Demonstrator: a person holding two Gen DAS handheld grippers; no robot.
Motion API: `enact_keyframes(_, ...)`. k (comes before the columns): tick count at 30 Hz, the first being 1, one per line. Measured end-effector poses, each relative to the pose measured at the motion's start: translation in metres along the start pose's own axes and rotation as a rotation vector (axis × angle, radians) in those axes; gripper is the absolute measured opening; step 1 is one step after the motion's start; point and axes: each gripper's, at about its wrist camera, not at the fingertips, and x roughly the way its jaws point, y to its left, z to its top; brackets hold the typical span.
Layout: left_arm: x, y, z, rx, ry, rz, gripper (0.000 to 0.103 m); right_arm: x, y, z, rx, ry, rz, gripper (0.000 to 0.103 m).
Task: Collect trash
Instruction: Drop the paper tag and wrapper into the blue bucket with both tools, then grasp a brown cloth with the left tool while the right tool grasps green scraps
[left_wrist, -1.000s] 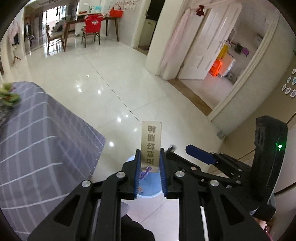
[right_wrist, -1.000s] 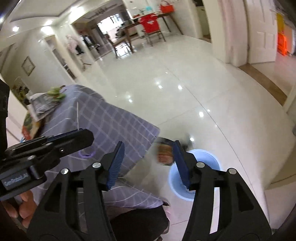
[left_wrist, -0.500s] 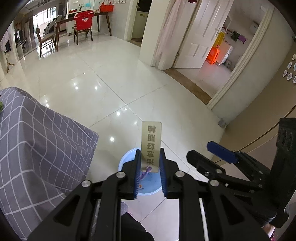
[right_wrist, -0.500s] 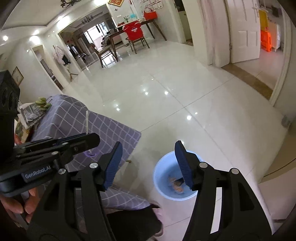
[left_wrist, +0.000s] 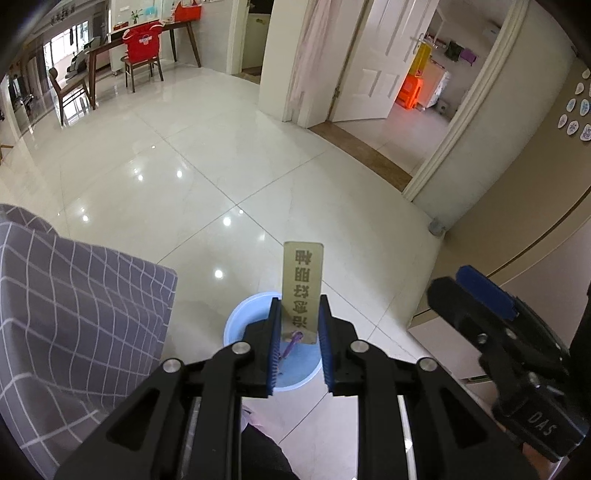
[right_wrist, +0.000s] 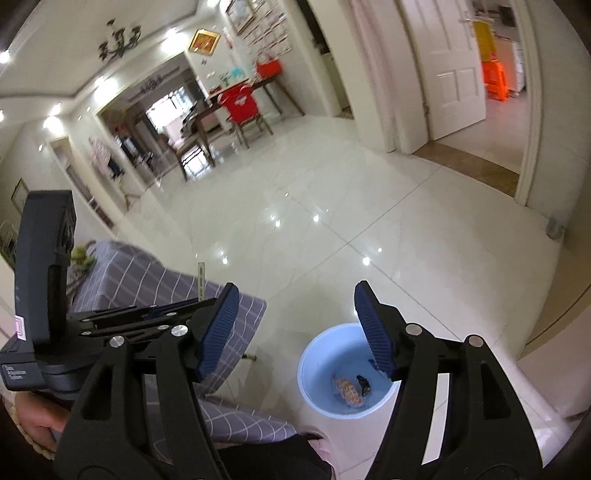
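Note:
My left gripper (left_wrist: 299, 301) is shut on a flat gold packet (left_wrist: 302, 273) printed with dark characters, which stands up between the blue pads. Straight below it on the tiled floor sits a light blue bin (left_wrist: 232, 325). In the right wrist view the same bin (right_wrist: 307, 369) holds an orange wrapper (right_wrist: 347, 392) and a dark scrap. My right gripper (right_wrist: 297, 288) hangs above and left of the bin; its jaws are opening with nothing between them. It also shows at the right of the left wrist view, right gripper (left_wrist: 448, 282).
A table under a grey checked cloth (left_wrist: 74, 314) stands close to the left of the bin. A beige wall (left_wrist: 517, 221) and a doorway lie to the right. Glossy floor tiles (left_wrist: 221, 166) stretch ahead to a dining table with chairs. A hand (right_wrist: 33, 424) grips the left handle.
The orange wrapper dropped from between the right jaws into the bin, and those jaws stand wider. The left gripper, still holding the packet, moved lower and closer over the bin.

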Motion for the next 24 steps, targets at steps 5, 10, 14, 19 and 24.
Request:
enact_keyframes(5, -0.001, 0.005, 0.005, -0.066, -0.039, -0.026, 0.076, -0.005, -0.013, 0.001, 0.047, -0.006, 0.001, 0.065)
enact_keyframes(10, -0.001, 0.01, -0.001, -0.086, -0.027, -0.022, 0.076, -0.004, -0.012, -0.001, 0.05, 0.008, 0.002, 0.065)
enact_keyframes(14, -0.011, 0.018, -0.009, -0.092, -0.037, 0.006, 0.076, -0.003, -0.001, -0.002, 0.035, 0.02, 0.017, 0.065)
enact_keyframes(19, -0.035, 0.028, -0.018, -0.091, -0.06, 0.093, 0.077, -0.003, 0.019, -0.003, 0.007, 0.03, 0.049, 0.065)
enact_keyframes(24, -0.075, 0.056, -0.03, -0.127, -0.116, 0.169, 0.077, 0.002, 0.057, -0.005, -0.04, 0.048, 0.116, 0.065)
